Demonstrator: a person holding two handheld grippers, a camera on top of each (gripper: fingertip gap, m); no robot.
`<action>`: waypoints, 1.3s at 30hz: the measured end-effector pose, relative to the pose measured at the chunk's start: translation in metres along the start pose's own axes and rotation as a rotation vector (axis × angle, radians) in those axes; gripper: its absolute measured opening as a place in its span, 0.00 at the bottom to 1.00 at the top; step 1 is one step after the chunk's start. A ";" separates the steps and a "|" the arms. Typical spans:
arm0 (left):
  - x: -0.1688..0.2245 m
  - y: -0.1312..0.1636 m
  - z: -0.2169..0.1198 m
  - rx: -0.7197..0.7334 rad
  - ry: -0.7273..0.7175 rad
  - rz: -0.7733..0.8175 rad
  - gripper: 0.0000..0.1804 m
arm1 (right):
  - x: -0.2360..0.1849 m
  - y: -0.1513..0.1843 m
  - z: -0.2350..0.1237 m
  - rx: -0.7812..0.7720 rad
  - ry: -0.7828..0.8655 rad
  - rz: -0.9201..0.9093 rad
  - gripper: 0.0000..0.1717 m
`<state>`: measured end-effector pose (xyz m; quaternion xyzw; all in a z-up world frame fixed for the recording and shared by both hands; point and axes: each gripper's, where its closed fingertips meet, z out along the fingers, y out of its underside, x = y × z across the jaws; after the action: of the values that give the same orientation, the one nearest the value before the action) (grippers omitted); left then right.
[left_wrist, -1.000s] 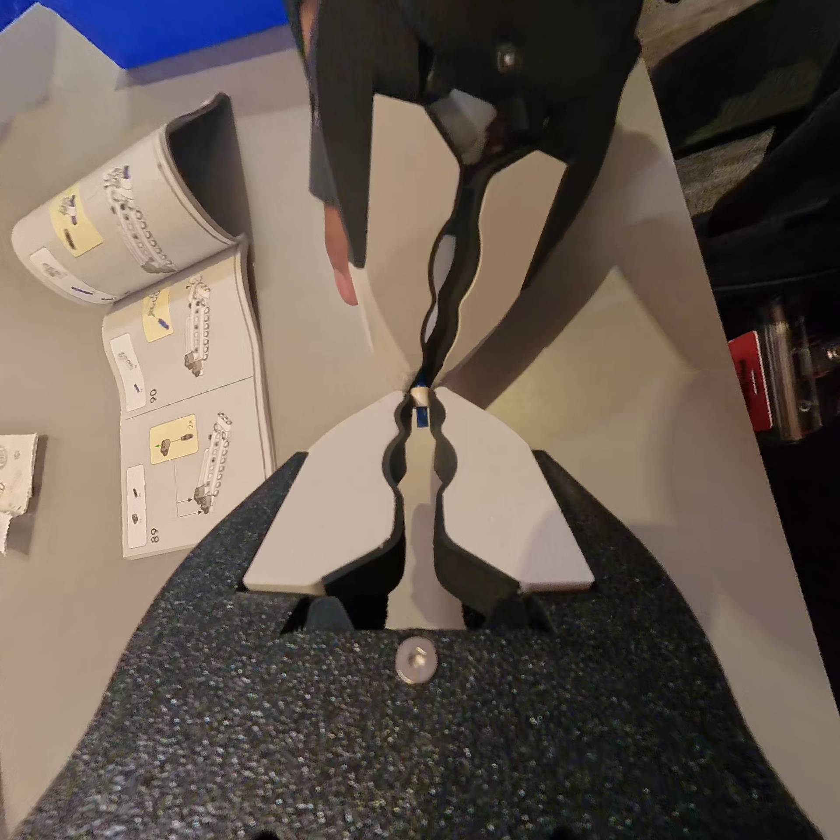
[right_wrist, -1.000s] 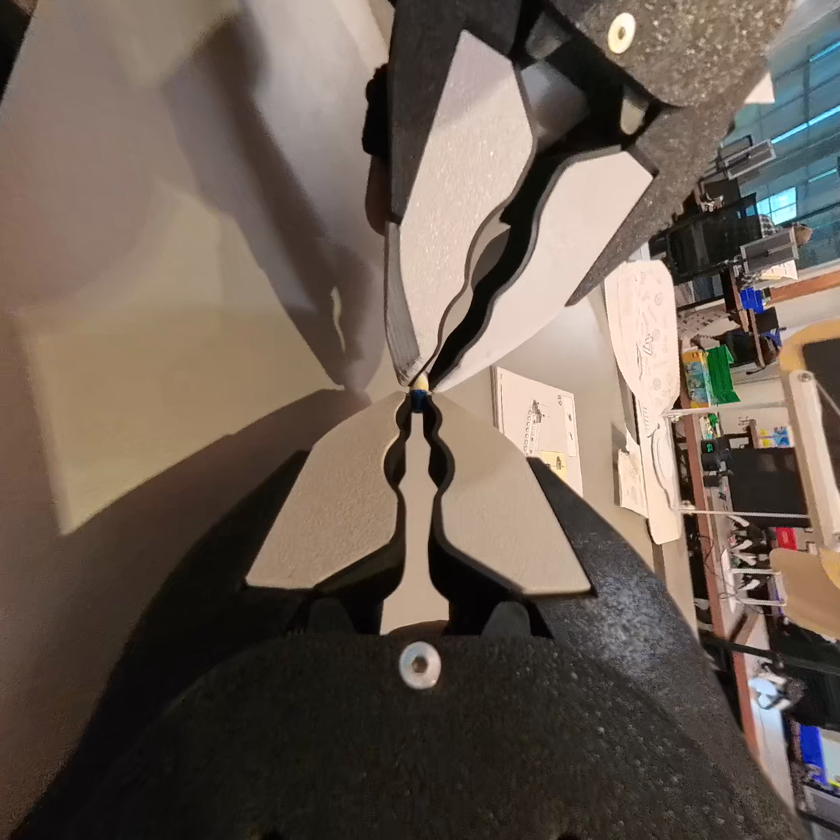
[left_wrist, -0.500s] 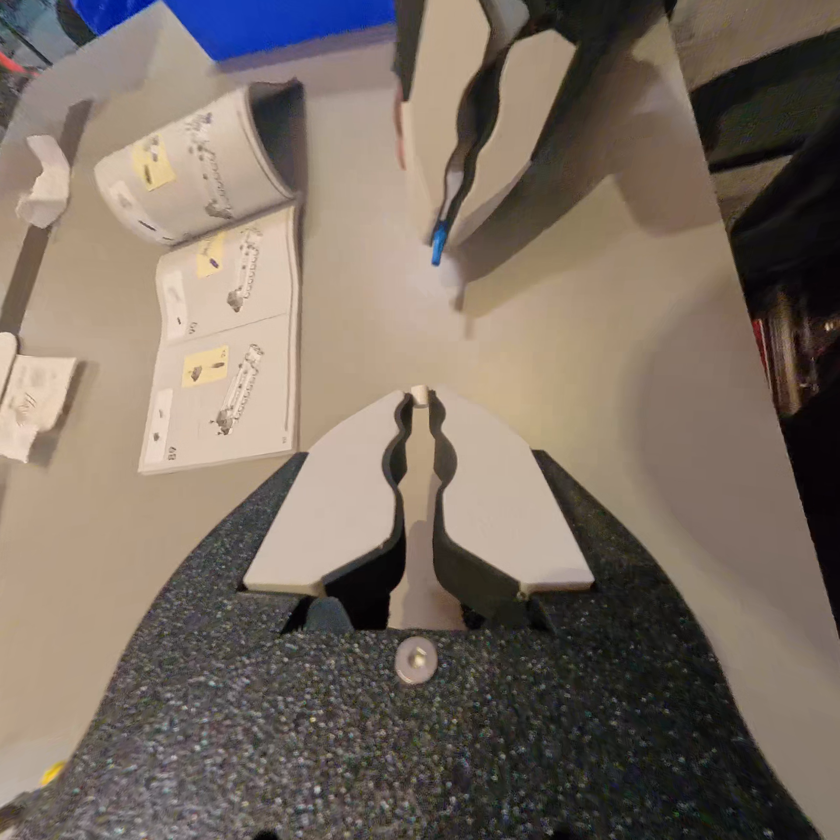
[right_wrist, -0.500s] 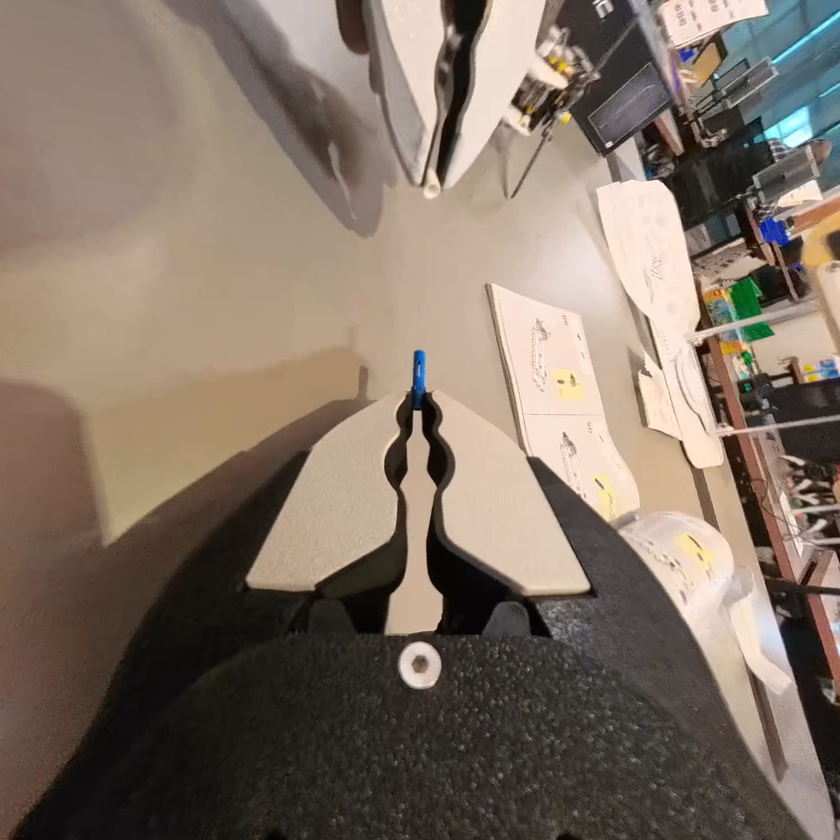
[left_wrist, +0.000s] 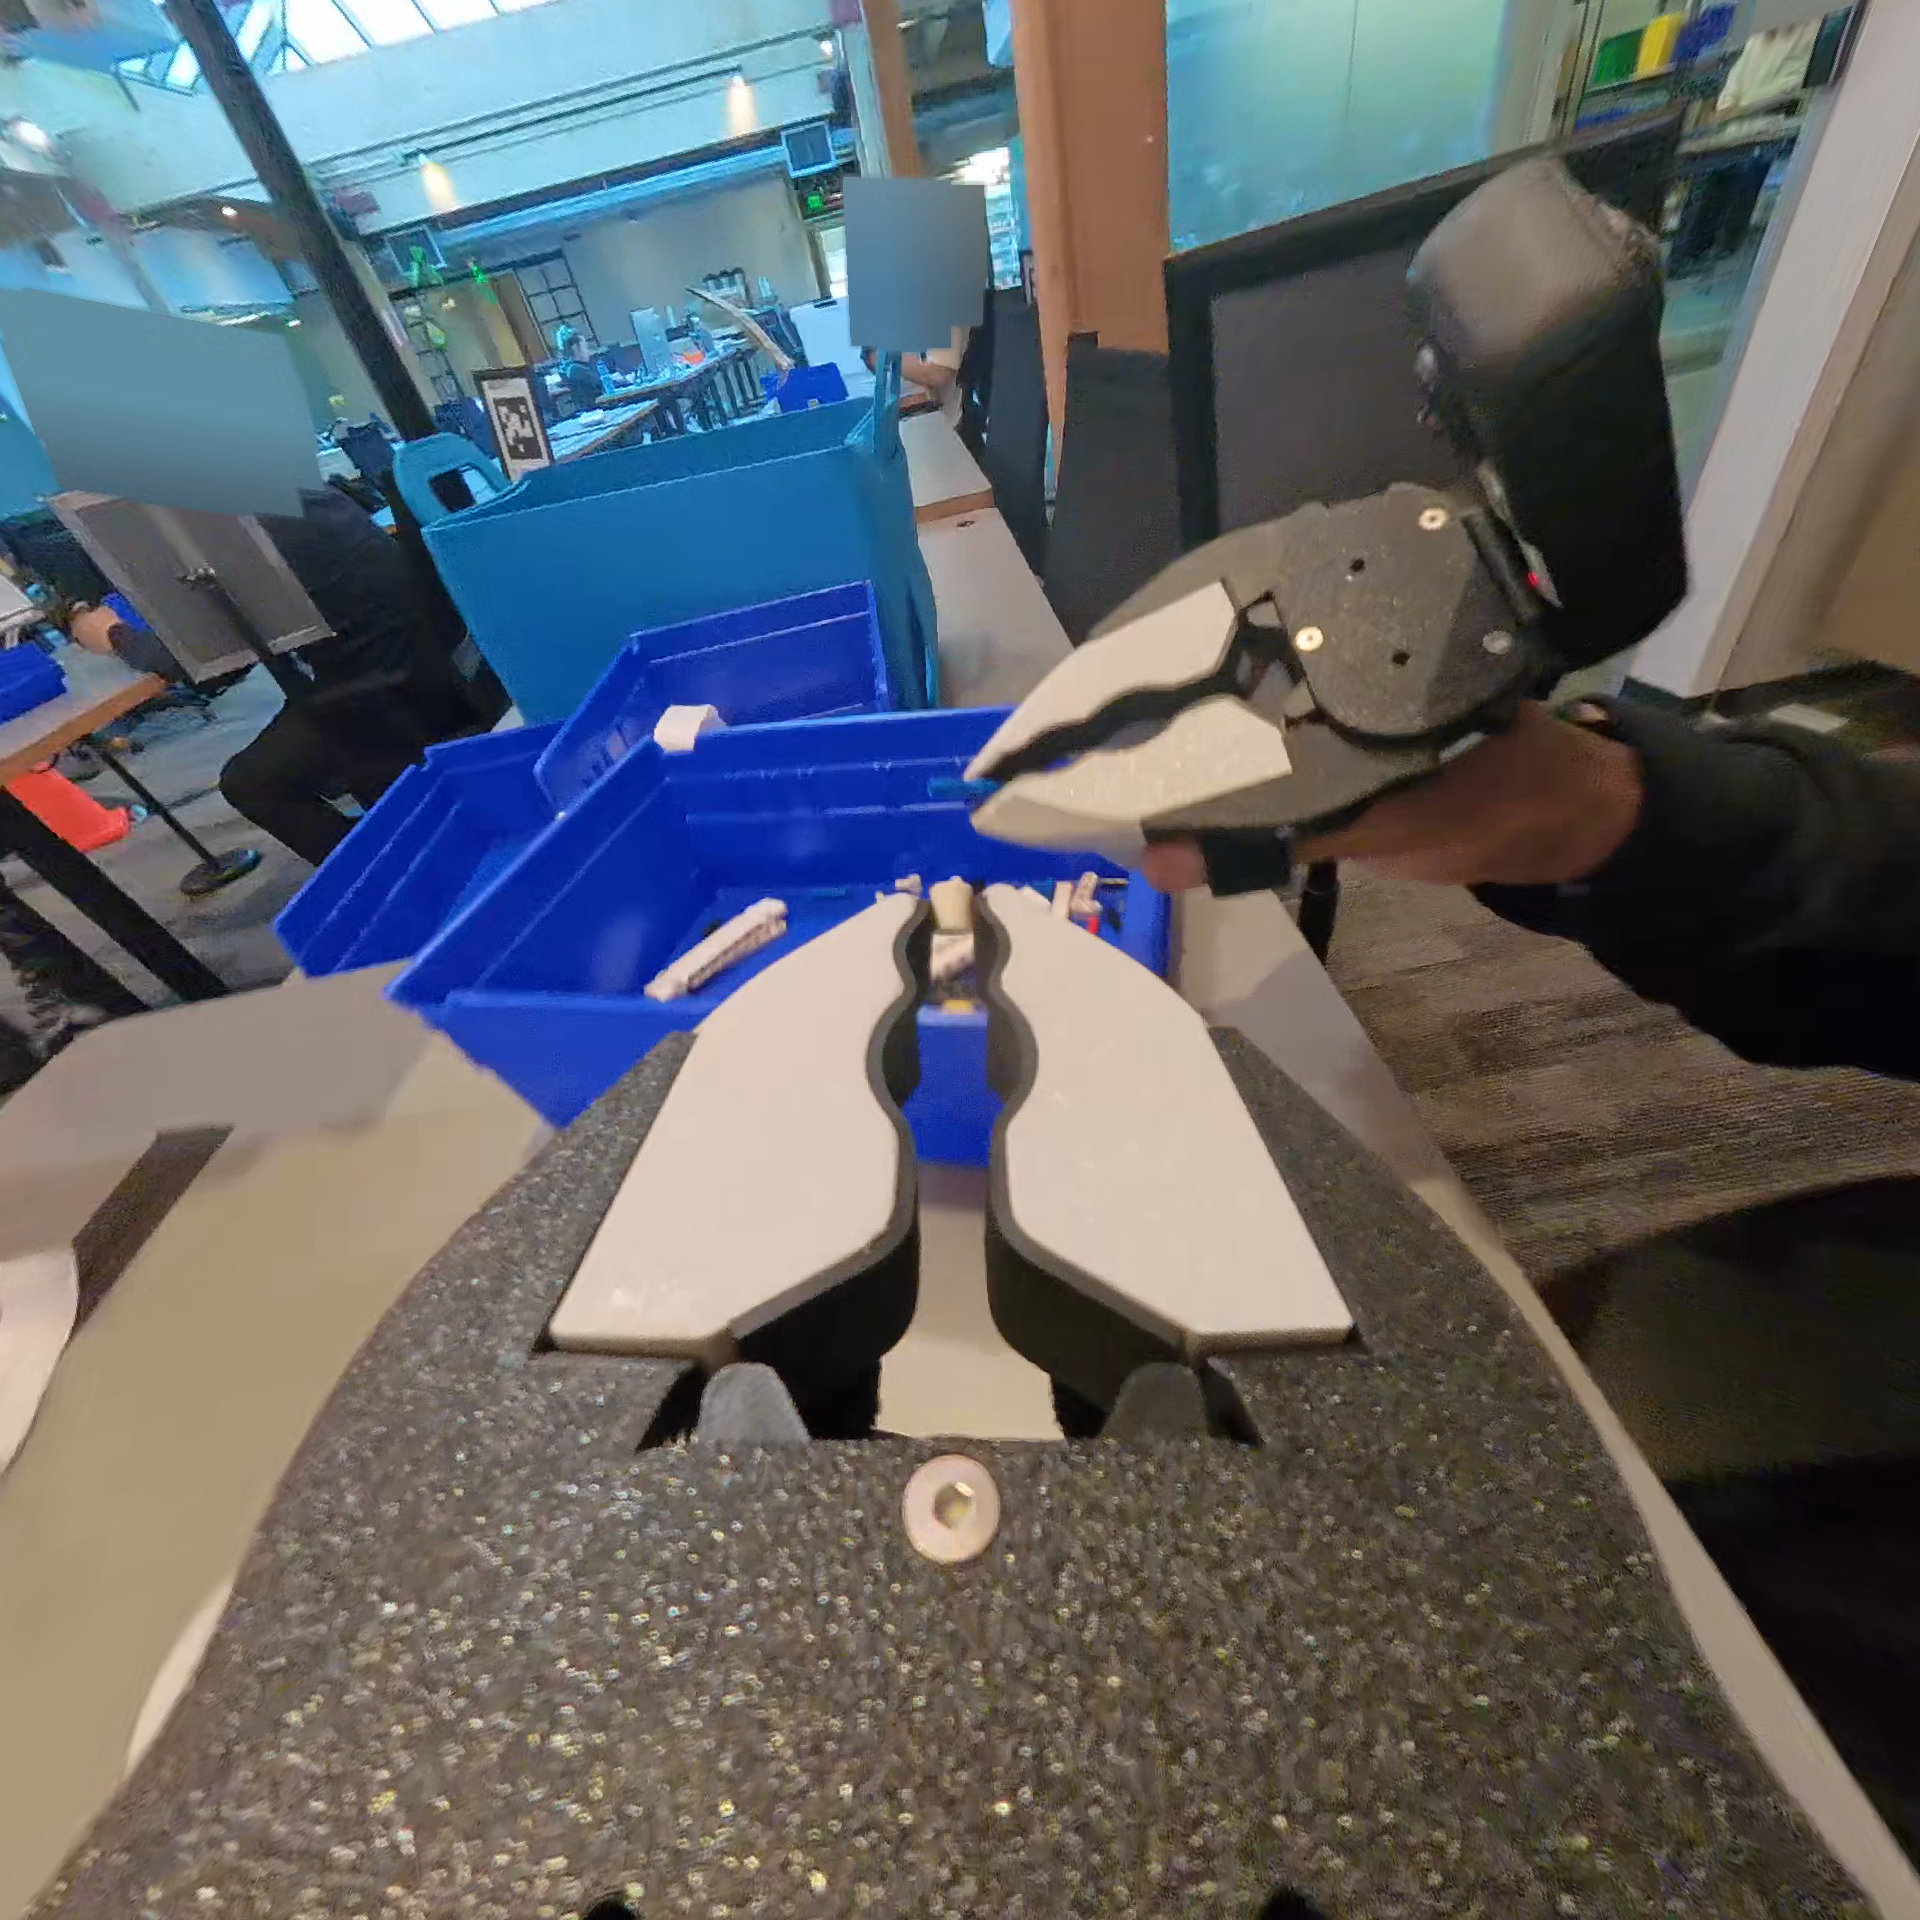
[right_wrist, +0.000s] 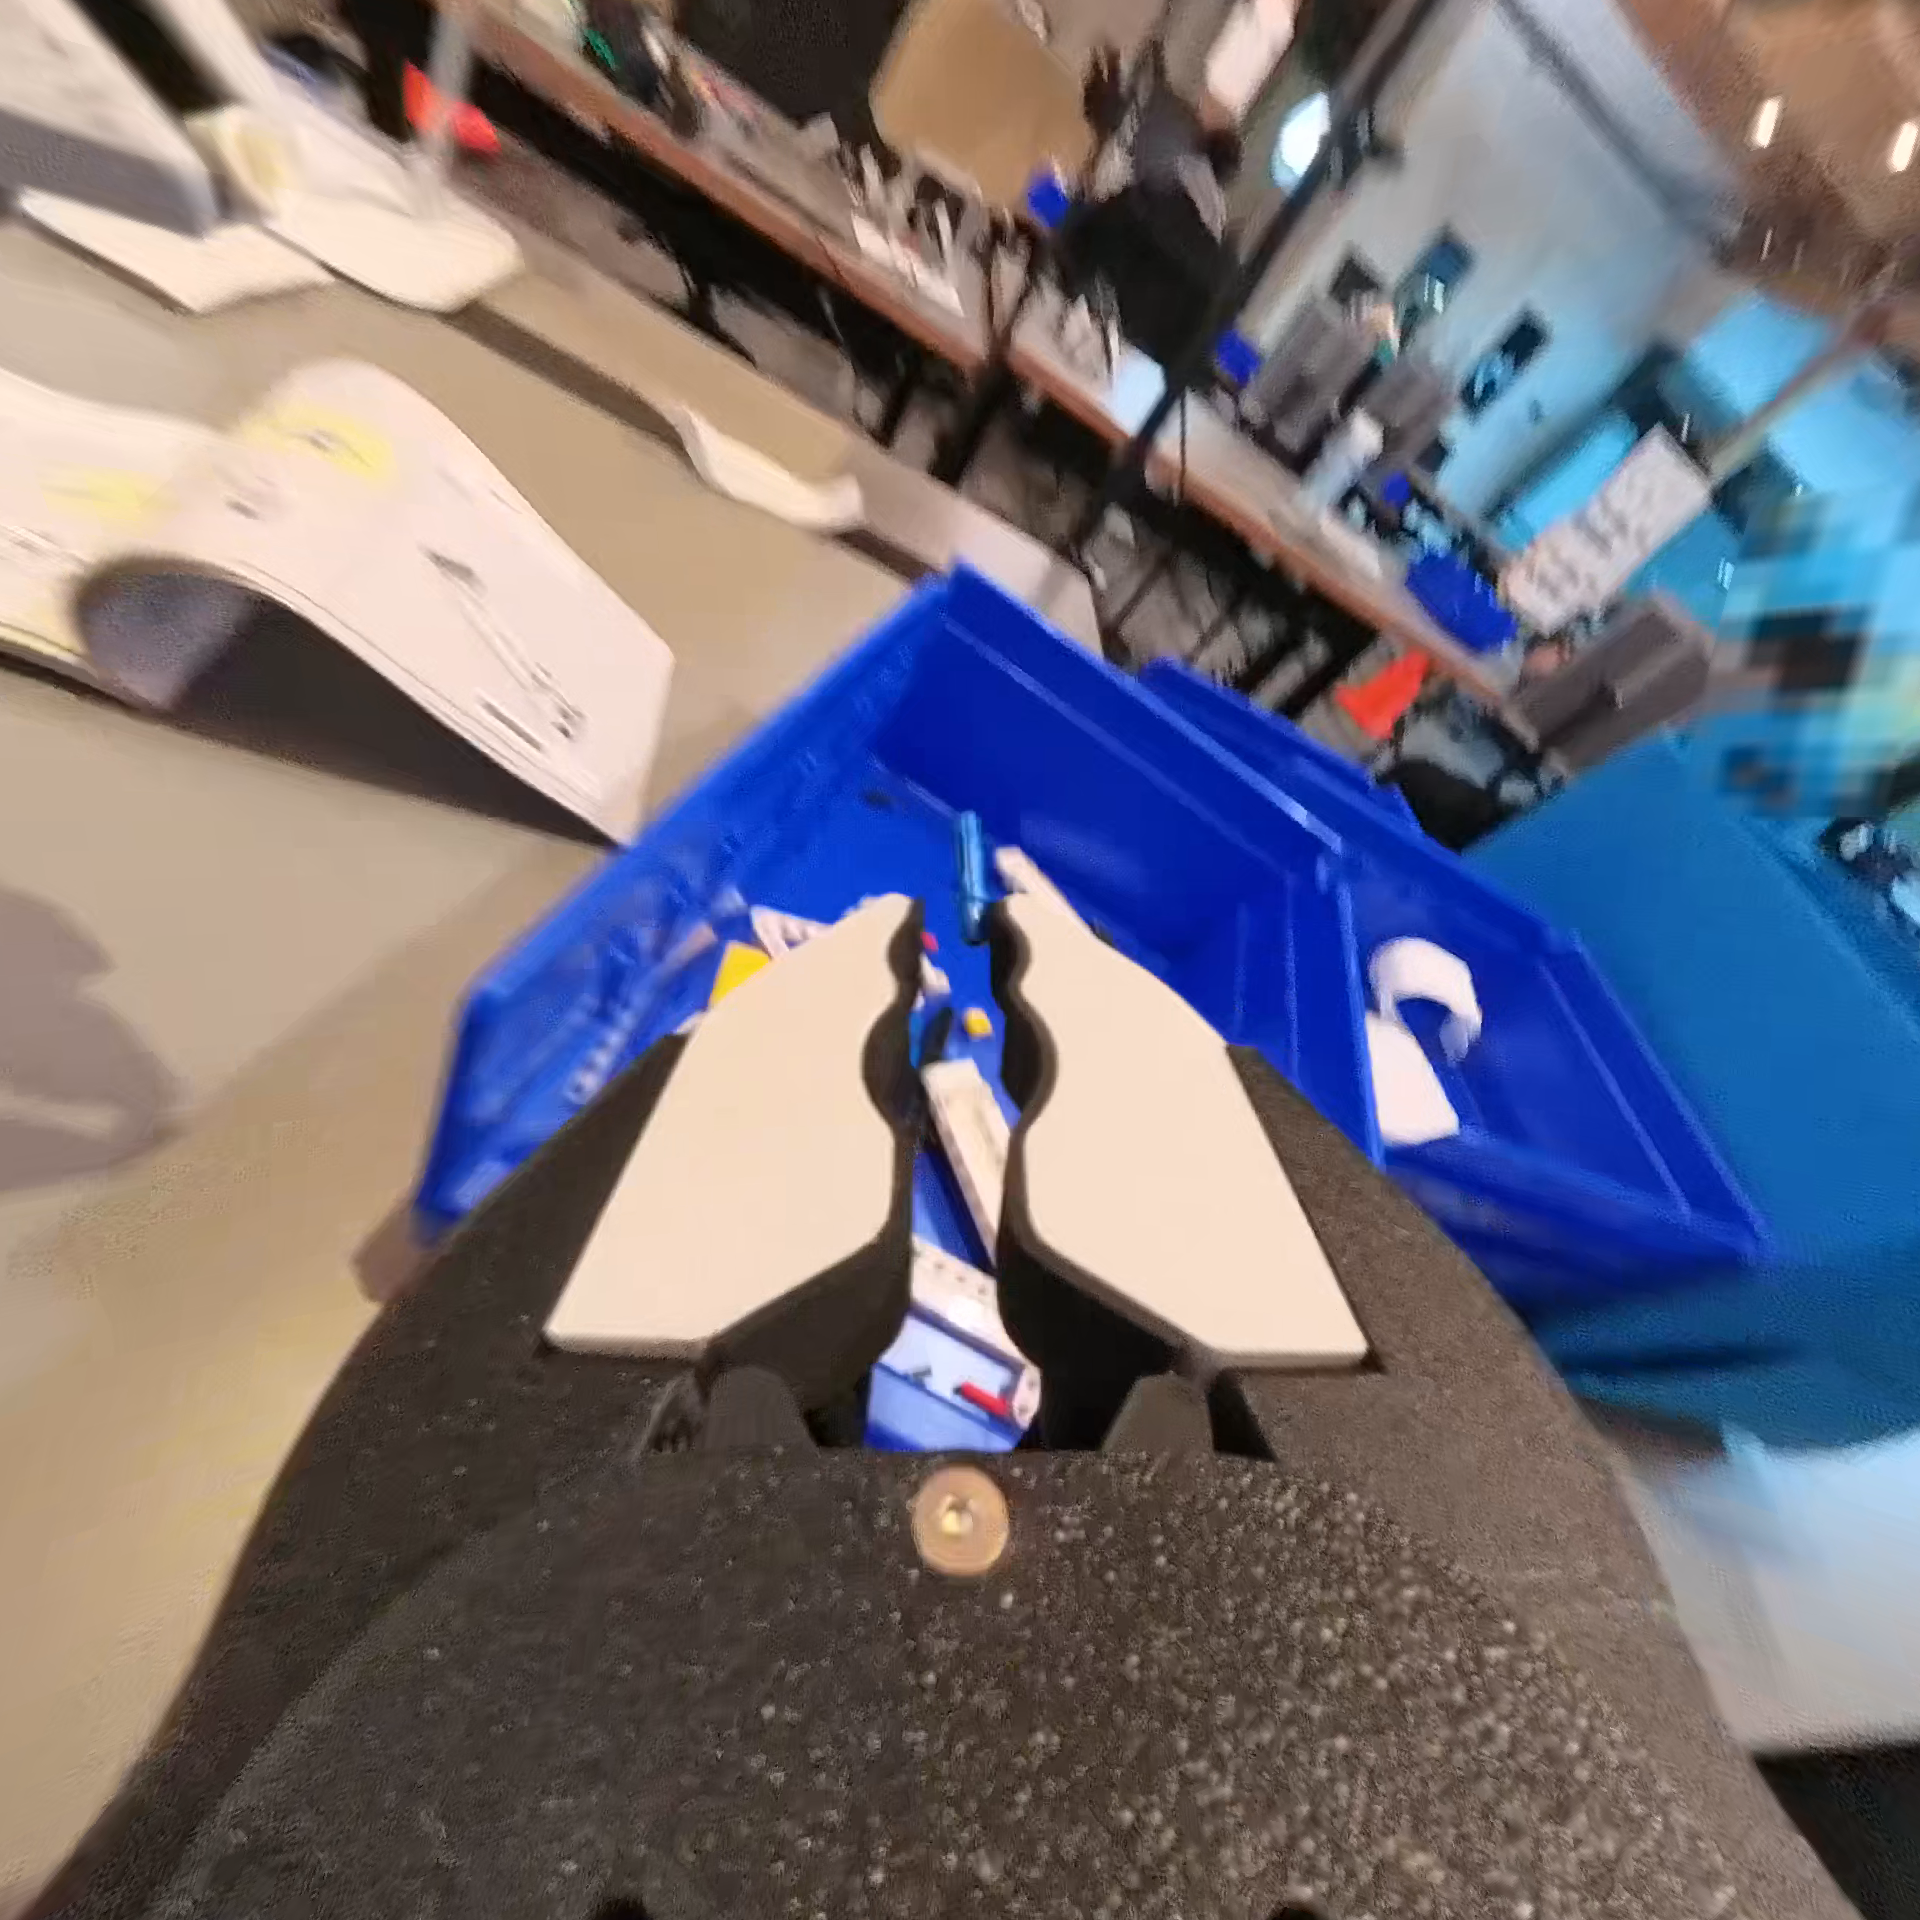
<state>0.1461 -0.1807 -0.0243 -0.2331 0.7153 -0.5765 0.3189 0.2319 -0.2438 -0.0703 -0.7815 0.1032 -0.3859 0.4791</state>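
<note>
Left tongs (left_wrist: 951, 914): clenching a small beige plastic peg (left_wrist: 950, 902) right at the grey fingertips, hovering over the blue plastic parts bin (left_wrist: 582, 1023).
Right tongs (right_wrist: 961, 914): jaws standing a bit apart; a thin blue plastic pin (right_wrist: 970, 873) is sticking out by the right-hand fingertip (right_wrist: 1023, 920). Can't tell if it's actually being pinched.
Bin contents: loose pale building beams (left_wrist: 717, 951) lying inside.
Table stuff: curled white instruction booklet (right_wrist: 343, 561) sitting beside the bin.
</note>
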 end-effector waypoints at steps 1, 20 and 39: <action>-0.004 -0.001 0.020 -0.008 -0.008 0.018 0.05 | 0.007 0.014 0.003 -0.052 0.011 0.026 0.10; 0.038 0.087 -0.078 -0.165 -0.079 -0.175 0.17 | -0.125 -0.049 -0.050 0.258 -0.498 -0.048 0.14; 0.064 0.169 -0.447 -0.509 -1.072 -0.405 0.24 | -0.364 -0.097 -0.032 0.269 -1.312 -0.278 0.15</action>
<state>-0.2163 0.1150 -0.1417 -0.6894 0.5123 -0.2400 0.4524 -0.0584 -0.0216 -0.1657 -0.7934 -0.3588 0.1001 0.4814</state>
